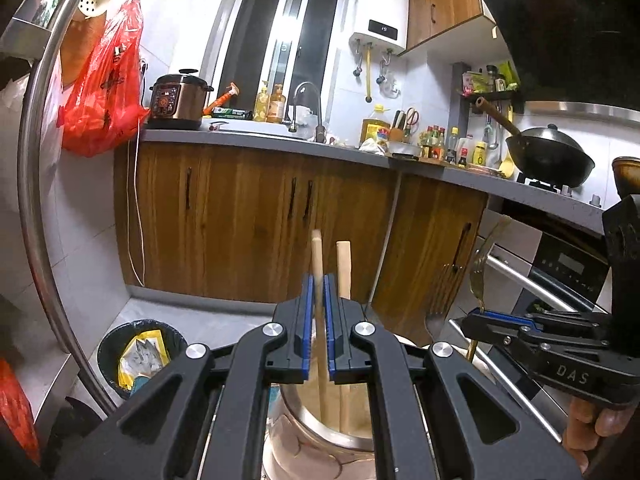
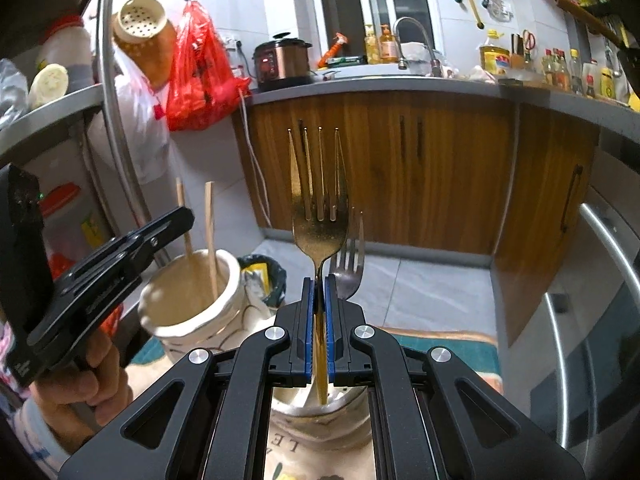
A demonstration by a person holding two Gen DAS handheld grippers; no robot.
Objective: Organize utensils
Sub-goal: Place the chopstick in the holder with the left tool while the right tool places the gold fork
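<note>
Utensils held over jars w/ kitchen counter (image 2: pixel 400 84) behind.

Gold fork (image 2: pixel 318 216), blue-padded black tongs (image 2: pixel 319 320)

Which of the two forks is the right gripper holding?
The gold fork, upright between the right gripper's fingers. The silver fork stands free behind it, to its right.

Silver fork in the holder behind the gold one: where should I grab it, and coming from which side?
Take the silver fork by its neck, just below the tines, coming down from above. It stands tines-up in a holder, so only the head and neck show; the handle is hidden behind the right gripper, which is shut on the gold fork. That gripper would probably need freeing first.
</note>
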